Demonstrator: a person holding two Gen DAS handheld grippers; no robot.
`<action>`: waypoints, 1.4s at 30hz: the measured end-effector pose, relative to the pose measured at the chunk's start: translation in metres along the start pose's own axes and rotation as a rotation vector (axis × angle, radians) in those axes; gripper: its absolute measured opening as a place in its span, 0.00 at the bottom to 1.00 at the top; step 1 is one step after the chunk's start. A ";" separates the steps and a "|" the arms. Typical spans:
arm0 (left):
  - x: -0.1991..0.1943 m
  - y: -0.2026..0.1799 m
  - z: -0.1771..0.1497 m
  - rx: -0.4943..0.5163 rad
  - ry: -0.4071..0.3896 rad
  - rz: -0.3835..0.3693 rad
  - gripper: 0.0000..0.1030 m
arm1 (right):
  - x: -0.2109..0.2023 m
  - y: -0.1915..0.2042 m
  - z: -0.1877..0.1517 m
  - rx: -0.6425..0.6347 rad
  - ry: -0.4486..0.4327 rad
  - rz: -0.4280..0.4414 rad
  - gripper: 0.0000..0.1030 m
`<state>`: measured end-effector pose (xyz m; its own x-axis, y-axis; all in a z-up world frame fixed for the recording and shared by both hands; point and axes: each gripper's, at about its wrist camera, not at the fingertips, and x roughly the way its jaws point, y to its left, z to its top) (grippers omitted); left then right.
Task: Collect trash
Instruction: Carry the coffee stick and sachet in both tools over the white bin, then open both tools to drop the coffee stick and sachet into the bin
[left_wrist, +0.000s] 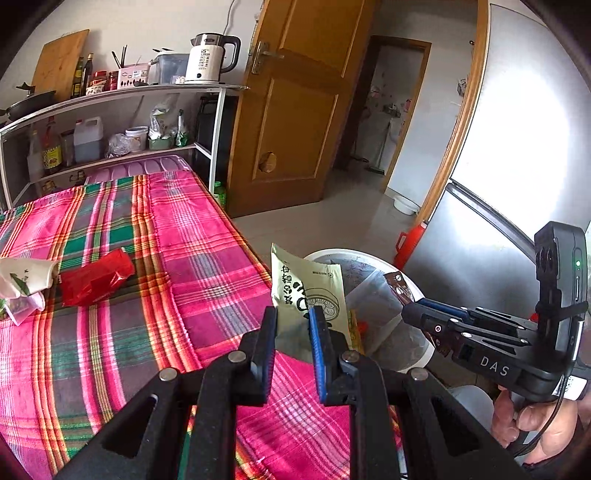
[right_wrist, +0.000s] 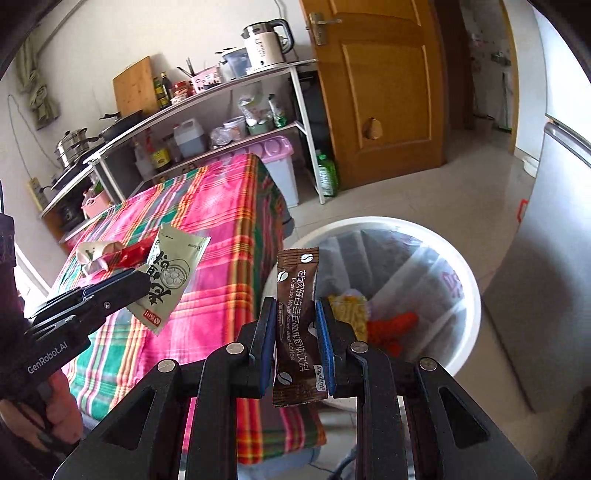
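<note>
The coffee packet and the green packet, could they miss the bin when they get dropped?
Maybe. The brown coffee packet hangs in the right gripper near the rim of the white trash bin, so it could flutter onto the floor. The pale green packet, in the left gripper, still looks close to the table's edge and may land on the plaid tablecloth. The red wrapper and crumpled paper cup could be forgotten.

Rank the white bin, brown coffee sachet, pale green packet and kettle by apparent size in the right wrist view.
1. White bin, largest.
2. Brown coffee sachet and pale green packet: similar in area; both are held near the camera, so left unranked.
3. Kettle, smallest, though it stands far back on the shelf.
</note>
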<state>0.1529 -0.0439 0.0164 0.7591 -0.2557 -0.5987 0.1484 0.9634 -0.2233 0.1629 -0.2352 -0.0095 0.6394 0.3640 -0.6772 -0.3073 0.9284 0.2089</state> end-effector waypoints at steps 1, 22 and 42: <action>0.004 -0.002 0.001 0.002 0.004 -0.005 0.18 | 0.000 -0.003 0.000 0.006 0.001 -0.003 0.22; 0.068 -0.041 0.010 0.030 0.105 -0.076 0.18 | 0.024 -0.056 -0.006 0.101 0.055 -0.056 0.22; 0.084 -0.044 0.007 0.021 0.149 -0.083 0.18 | 0.030 -0.065 -0.012 0.133 0.076 -0.059 0.30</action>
<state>0.2152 -0.1076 -0.0185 0.6412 -0.3423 -0.6868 0.2213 0.9395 -0.2616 0.1932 -0.2854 -0.0520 0.5969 0.3063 -0.7415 -0.1717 0.9516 0.2549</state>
